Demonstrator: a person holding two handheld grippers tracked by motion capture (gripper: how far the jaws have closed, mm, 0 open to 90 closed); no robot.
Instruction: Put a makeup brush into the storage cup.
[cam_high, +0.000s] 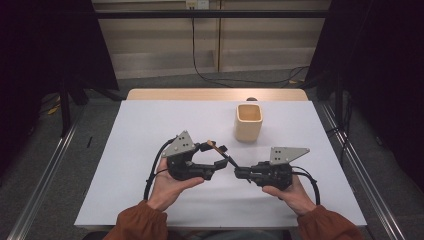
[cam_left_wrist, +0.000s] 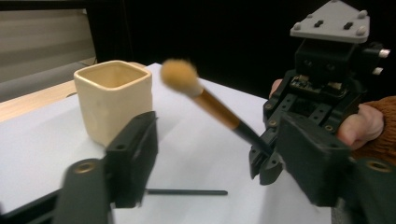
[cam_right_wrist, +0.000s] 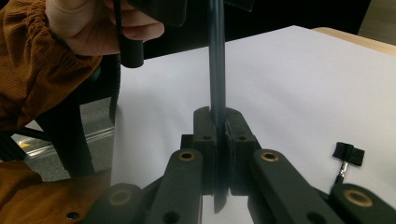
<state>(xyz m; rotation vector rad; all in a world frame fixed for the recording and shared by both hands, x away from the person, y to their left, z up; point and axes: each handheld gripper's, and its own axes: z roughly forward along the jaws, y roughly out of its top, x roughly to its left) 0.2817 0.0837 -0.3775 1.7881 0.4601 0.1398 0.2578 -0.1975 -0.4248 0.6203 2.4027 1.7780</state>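
My right tongs (cam_right_wrist: 215, 140) are squeezed tight on the dark handle of a brush (cam_left_wrist: 205, 100). The brush sticks out toward my left tongs (cam_left_wrist: 212, 154), and its fluffy tip sits between their two jaws. Those jaws are apart and do not touch it. A tan cup (cam_left_wrist: 114, 98) stands just past my left tongs.

High view overhead; gripper views close, sharing brush (cam_left_wrist: 205, 100).
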